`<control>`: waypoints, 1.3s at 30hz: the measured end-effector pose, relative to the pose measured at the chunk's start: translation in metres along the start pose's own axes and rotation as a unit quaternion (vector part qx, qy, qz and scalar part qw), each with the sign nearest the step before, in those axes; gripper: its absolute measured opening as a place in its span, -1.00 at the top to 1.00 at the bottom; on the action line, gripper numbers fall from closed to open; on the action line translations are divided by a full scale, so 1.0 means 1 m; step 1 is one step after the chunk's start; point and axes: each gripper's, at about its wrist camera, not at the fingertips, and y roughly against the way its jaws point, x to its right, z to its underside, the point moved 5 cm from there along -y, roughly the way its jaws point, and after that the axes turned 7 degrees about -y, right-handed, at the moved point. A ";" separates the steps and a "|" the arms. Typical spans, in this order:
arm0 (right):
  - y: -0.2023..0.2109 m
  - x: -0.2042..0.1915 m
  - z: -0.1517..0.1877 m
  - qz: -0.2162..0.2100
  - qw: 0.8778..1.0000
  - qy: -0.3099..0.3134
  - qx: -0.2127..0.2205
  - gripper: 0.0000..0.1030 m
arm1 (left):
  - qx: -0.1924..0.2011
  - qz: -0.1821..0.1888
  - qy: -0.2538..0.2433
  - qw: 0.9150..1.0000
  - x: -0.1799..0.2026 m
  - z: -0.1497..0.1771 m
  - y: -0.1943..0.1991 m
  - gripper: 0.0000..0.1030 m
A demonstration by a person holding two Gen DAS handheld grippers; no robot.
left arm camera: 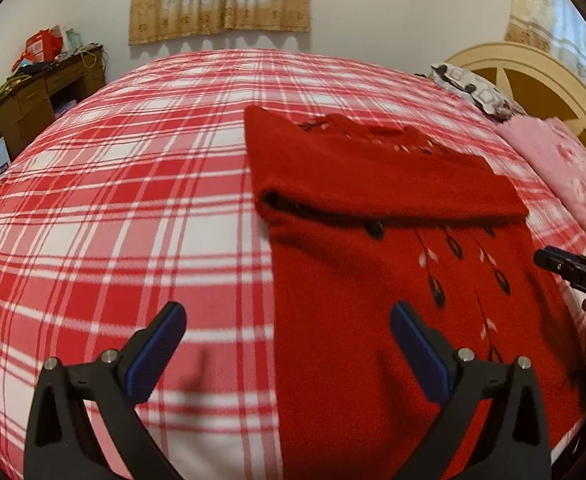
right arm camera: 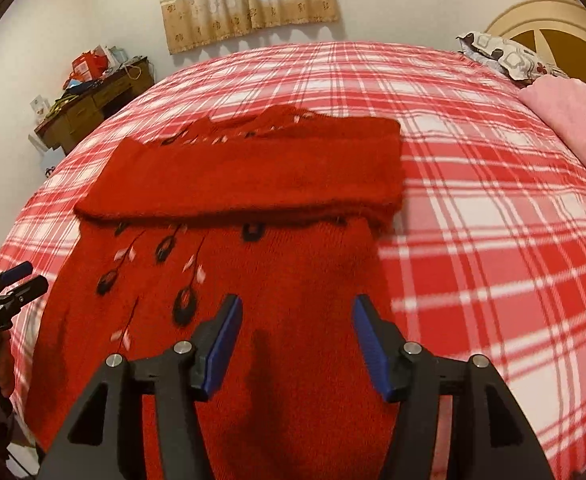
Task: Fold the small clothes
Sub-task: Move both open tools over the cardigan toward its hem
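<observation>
At far left a brown wooden desk (left arm camera: 41, 100) stands against the wall beside the bed's red-and-white plaid sheet (left arm camera: 113, 208). The left gripper (left arm camera: 287, 330) hangs over the sheet with blue ribbed pads spread, holding nothing. The fuzzy red knit sweater (right arm camera: 277, 264), stitched with dark leaves, lies flat, its sleeves folded across the chest. The right gripper (right arm camera: 296, 322) hovers above its hem, jaws spread, empty. A soft pink blanket (right arm camera: 569, 120) lies rightmost.
</observation>
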 end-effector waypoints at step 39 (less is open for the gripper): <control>0.073 -0.011 0.122 -0.022 0.999 0.003 -0.025 -0.23 | -0.074 0.031 -0.053 0.995 0.036 0.106 0.043 -1.00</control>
